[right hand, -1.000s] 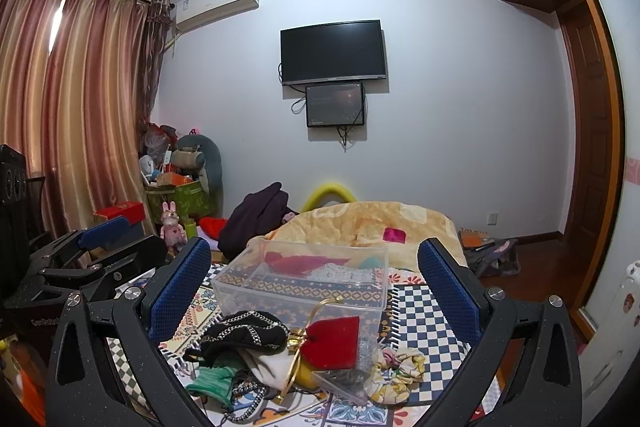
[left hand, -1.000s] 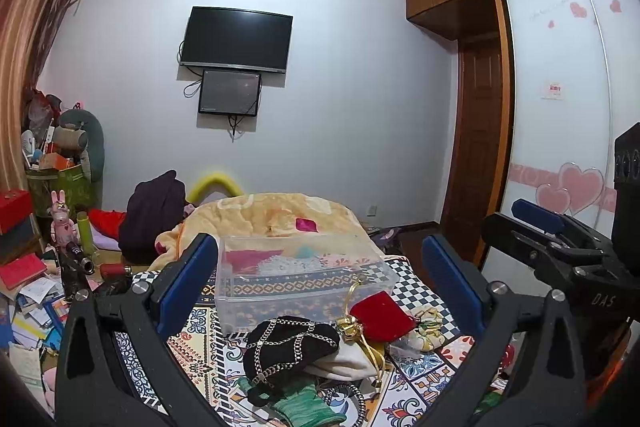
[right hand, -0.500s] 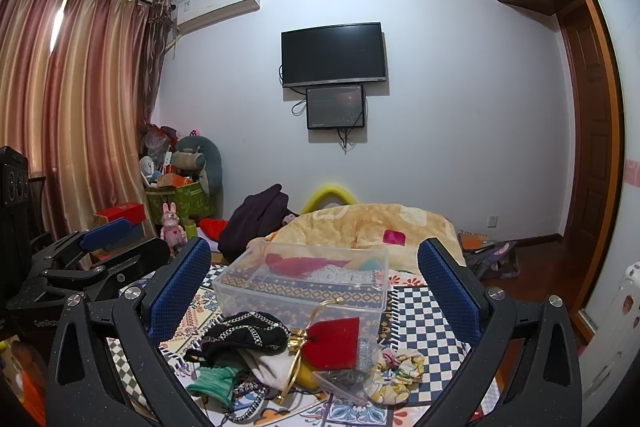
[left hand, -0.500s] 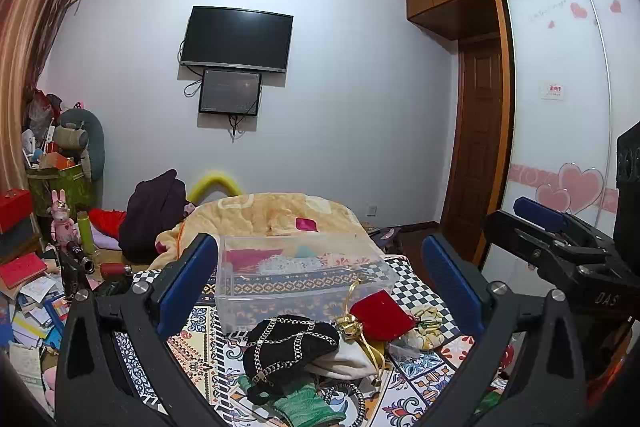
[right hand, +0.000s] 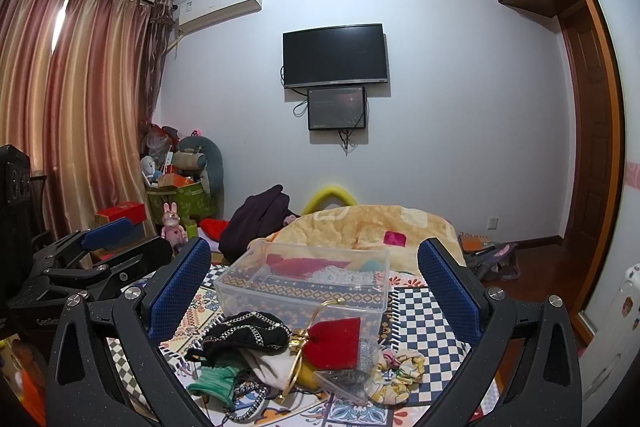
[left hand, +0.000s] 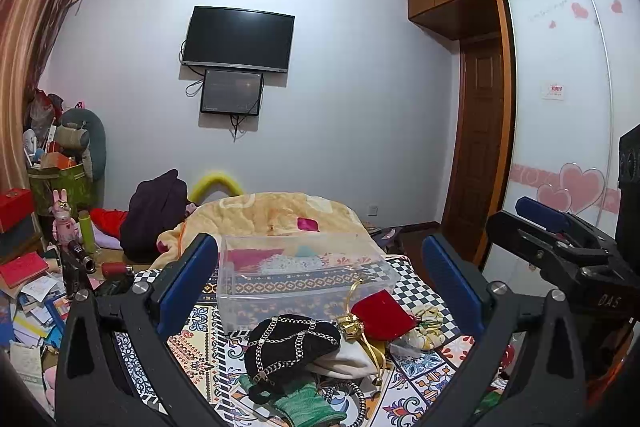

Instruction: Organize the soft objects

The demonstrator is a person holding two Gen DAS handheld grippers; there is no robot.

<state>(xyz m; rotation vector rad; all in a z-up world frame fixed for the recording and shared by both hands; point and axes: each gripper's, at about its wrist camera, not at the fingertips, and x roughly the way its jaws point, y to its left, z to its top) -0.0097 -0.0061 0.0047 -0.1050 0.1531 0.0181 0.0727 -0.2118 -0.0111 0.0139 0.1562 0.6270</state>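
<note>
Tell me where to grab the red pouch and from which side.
Take the red pouch by its flat free body, coming from above with the right tongs, which are open. It lies propped on the pile with its broad face up; the gold cord gathers at its left end, so pinch the right half across the fabric, probably clear of the cord.

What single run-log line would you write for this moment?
left gripper: open, empty | right gripper: open, empty | clear bin: behind pile | red pouch, black chained bag: on bed, ungrasped
</note>
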